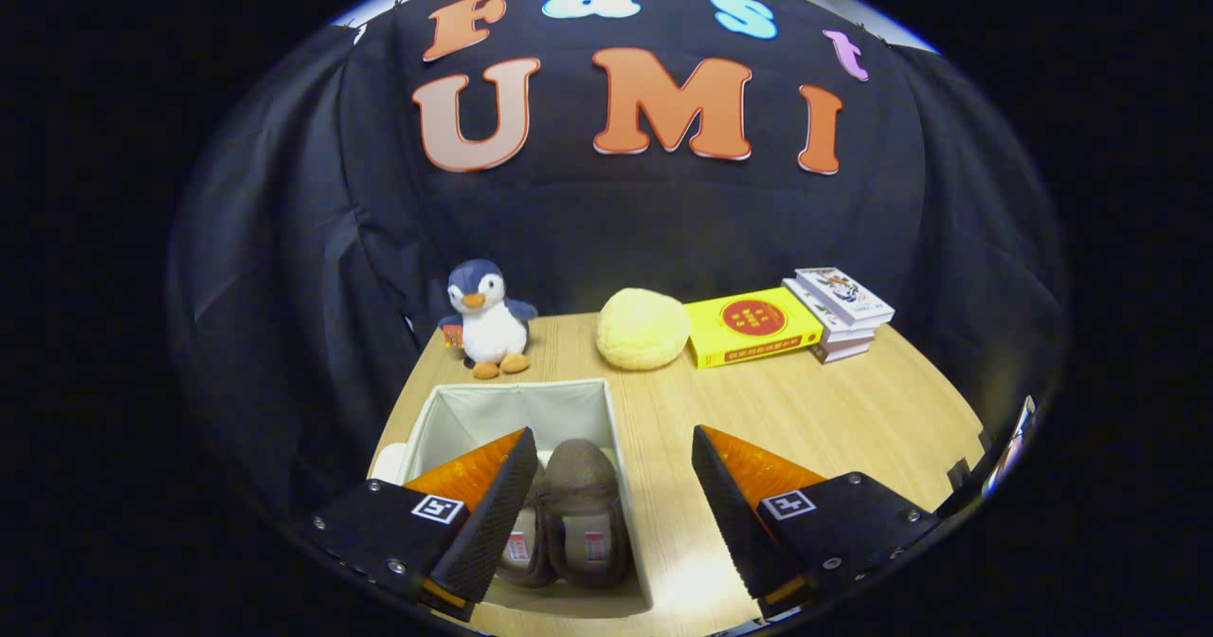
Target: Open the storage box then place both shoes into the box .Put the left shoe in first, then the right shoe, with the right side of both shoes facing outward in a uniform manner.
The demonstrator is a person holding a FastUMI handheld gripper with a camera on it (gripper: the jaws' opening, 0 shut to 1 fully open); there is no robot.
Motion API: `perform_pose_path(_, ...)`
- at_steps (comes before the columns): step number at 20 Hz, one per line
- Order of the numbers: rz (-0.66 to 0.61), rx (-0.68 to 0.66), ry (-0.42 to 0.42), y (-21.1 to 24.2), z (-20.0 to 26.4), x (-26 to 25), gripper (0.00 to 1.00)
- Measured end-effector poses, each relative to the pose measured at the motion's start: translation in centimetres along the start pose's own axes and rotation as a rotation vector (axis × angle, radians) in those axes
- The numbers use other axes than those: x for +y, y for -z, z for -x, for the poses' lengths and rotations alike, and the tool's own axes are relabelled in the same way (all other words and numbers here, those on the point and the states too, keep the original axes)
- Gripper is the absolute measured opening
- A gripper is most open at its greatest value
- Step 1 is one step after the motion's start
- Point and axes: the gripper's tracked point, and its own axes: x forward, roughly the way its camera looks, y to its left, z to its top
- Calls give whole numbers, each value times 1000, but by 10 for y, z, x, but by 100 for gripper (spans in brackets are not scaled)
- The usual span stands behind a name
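In the box [516, 409]: both shoes [578, 509] side by side | jaws wide apart, empty | lift straight up, no snagging the rim

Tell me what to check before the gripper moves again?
1. Storage box open: ok.
2. Both brown shoes inside the box: ok, side by side.
3. Right sides facing outward: cannot tell.
4. Gripper open, holding nothing: ok.
5. Fingers away from the shoes: cannot tell; one finger overlaps the box.
6. Penguin toy, yellow plush ball and books beyond the box, out of the way: ok.
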Motion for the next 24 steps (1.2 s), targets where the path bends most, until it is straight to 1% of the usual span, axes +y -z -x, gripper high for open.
perform_pose_path(3,-48,-87,-21,-29,31,-18,98)
perform_pose_path(6,-22,-171,7,-54,60,-49,98)
perform_pose_path(8,-27,-217,28,-66,76,-68,98)
perform_pose_path(11,-86,-259,29,-74,95,-92,98)
perform_pose_path(13,-109,-259,20,-72,101,-107,97)
perform_pose_path(17,-62,-280,18,-76,116,-138,97)
perform_pose_path(19,-54,-303,-6,-82,120,-146,97)
perform_pose_path(24,-43,-304,-86,-80,123,-165,97)
